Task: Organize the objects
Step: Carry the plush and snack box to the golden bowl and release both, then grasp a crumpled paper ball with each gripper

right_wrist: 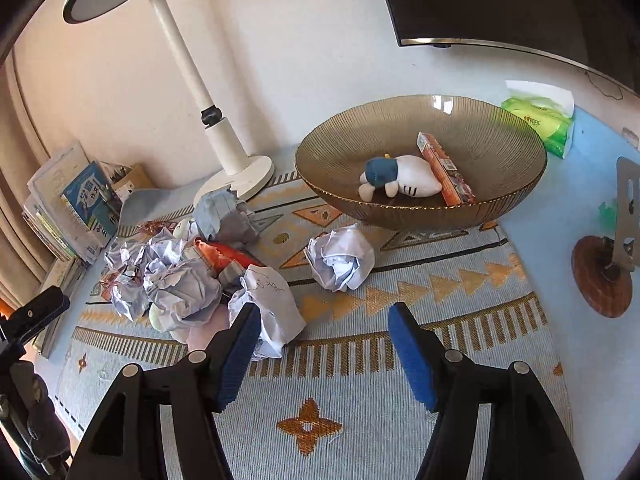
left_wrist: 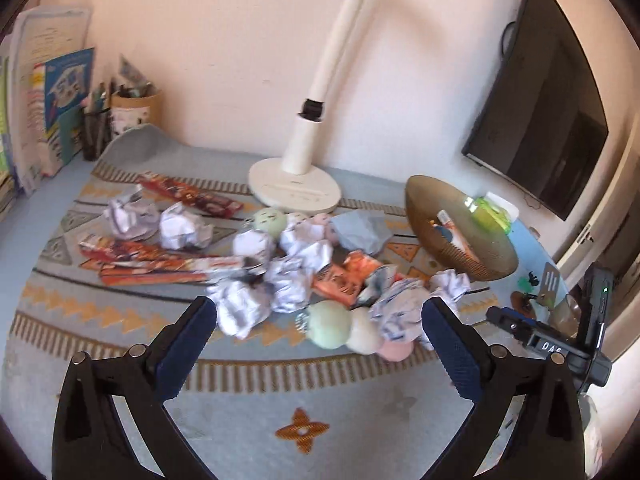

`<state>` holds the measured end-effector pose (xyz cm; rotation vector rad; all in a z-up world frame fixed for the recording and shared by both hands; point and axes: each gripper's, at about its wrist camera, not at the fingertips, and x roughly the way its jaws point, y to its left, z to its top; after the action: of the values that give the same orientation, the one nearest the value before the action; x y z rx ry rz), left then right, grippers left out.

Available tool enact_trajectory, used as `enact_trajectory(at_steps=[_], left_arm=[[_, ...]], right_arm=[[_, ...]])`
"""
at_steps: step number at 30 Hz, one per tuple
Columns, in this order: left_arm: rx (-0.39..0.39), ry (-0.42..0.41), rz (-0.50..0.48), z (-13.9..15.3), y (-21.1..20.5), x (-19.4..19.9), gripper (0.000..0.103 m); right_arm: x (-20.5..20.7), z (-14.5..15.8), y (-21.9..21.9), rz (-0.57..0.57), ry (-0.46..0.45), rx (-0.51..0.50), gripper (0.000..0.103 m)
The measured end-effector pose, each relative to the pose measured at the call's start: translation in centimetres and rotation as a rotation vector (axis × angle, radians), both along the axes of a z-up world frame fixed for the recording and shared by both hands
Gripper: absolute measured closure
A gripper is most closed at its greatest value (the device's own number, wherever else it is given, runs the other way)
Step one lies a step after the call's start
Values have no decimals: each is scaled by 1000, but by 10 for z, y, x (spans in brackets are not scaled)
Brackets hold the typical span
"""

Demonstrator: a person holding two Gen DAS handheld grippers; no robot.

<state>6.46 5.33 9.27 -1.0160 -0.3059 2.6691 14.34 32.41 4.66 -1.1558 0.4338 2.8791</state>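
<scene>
Clutter everywhere on the bench with its patterned blue-grey woven mat (right_wrist: 360, 420). Left claw (left_wrist: 320, 316) hangs released, blue pads spread wide over a heap of crumpled white paper balls (left_wrist: 288, 276), with nothing pinched between them. Under that heap, pastel plush balls in green, cream and pink (left_wrist: 348, 330) peek out, half buried, edges blurred. Red printed snack wrappers (left_wrist: 152, 264) lie flat to the left, lettering unreadable. Right claw (right_wrist: 324, 324) is released too, empty, one pad just beside a scribbled paper ball (right_wrist: 276, 304). Beyond it, the ribbed amber glass bowl (right_wrist: 500, 140) holds a white plush toy with a blue head (right_wrist: 408, 178) and an orange wrapped stick (right_wrist: 444, 172). White desk lamp (right_wrist: 224, 152) stands behind, its head cut off in the left view. Dark monitor (left_wrist: 552, 120) is cropped.
</scene>
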Motion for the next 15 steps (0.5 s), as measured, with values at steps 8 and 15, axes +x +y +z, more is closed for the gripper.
enact_trajectory(at_steps=[8,15], left_arm=[[-193,-84,236,-64,-36,-13,1],[-178,-176,168,-77,-38,-21,1]], right_arm=[[-11,-21,-22,-1,-58,114,32],[-13,-23,-26,-2,-66,146,19]])
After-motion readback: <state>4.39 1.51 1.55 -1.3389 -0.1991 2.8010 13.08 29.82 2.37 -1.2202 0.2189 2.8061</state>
